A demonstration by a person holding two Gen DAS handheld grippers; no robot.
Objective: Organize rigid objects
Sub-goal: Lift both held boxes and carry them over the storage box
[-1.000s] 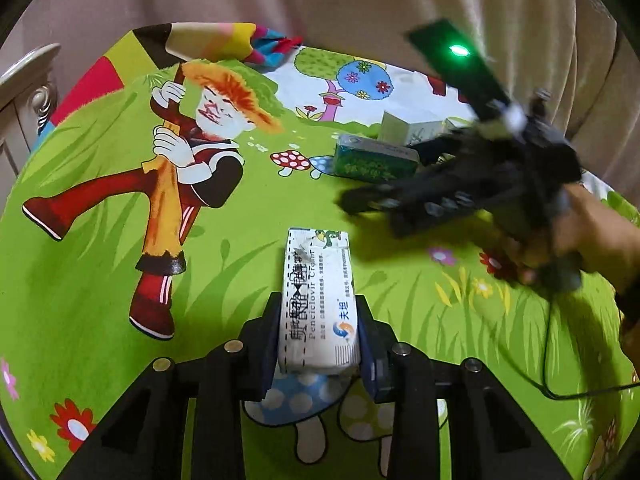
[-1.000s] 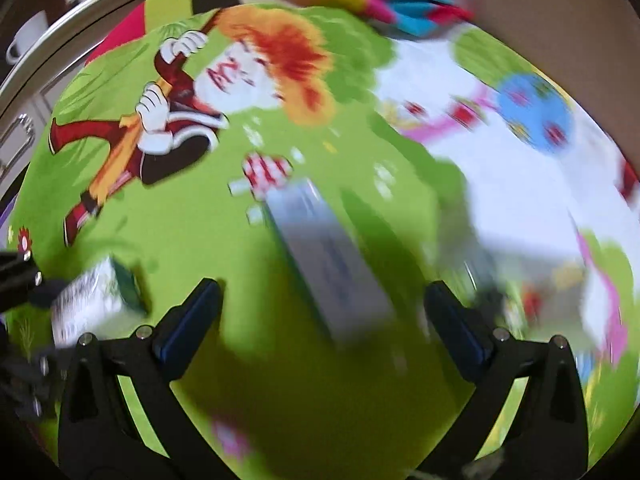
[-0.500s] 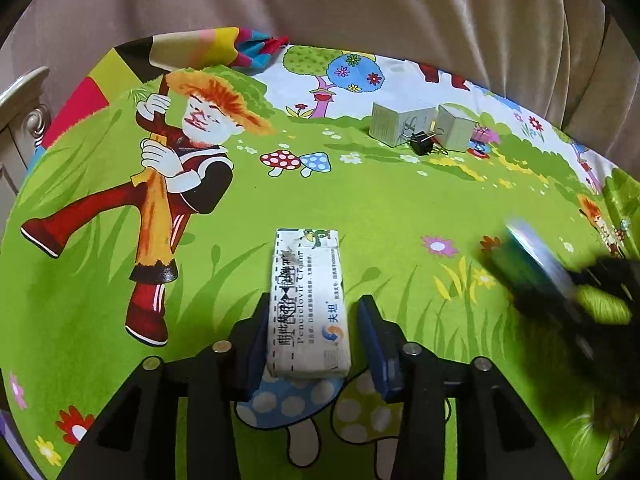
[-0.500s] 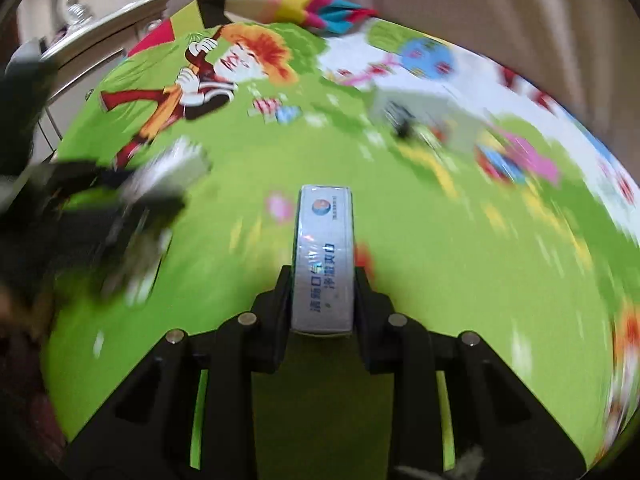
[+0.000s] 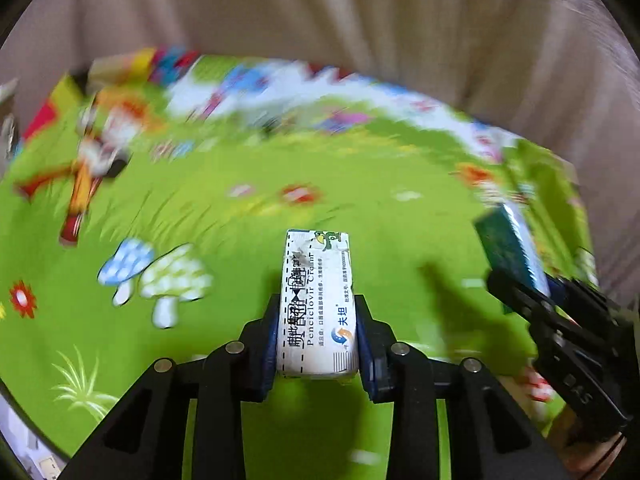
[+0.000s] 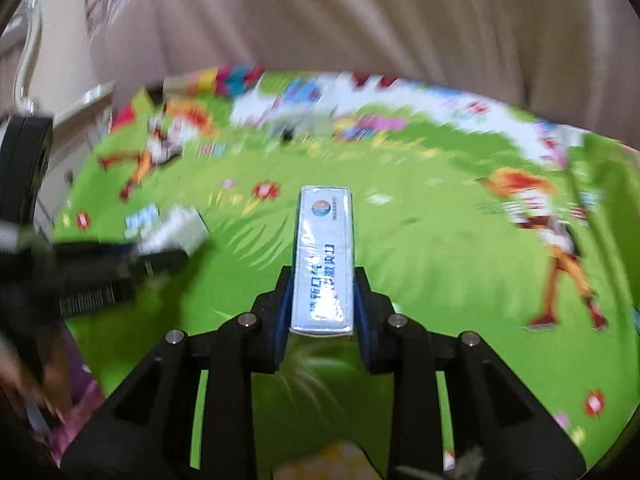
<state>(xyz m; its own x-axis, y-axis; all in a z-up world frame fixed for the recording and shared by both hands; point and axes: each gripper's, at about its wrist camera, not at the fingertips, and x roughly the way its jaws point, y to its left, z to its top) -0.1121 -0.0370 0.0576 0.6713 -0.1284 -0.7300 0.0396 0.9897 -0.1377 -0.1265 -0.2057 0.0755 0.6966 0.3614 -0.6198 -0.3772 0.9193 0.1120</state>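
Note:
My left gripper [image 5: 317, 322] is shut on a white medicine carton [image 5: 318, 300] printed with black text, held above the green cartoon mat [image 5: 240, 208]. My right gripper [image 6: 322, 304] is shut on a long box [image 6: 325, 256] with a shiny white-blue top, also above the mat. In the left wrist view the right gripper [image 5: 516, 288] shows at the right edge with its box [image 5: 512, 248], whose side is dark green. In the right wrist view the left gripper [image 6: 160, 258] shows at the left with the white carton [image 6: 180, 230]. Both views are motion-blurred.
Small pale boxes and a dark clip [image 6: 296, 124] lie blurred at the far side of the mat. Beige curtain [image 5: 320, 12] hangs behind the table. A pale cabinet with a metal handle [image 6: 28, 52] stands at the far left.
Both grippers have swung right across the mat while holding their boxes. The right gripper, open a second ago, has shut on the long box and lifted it.

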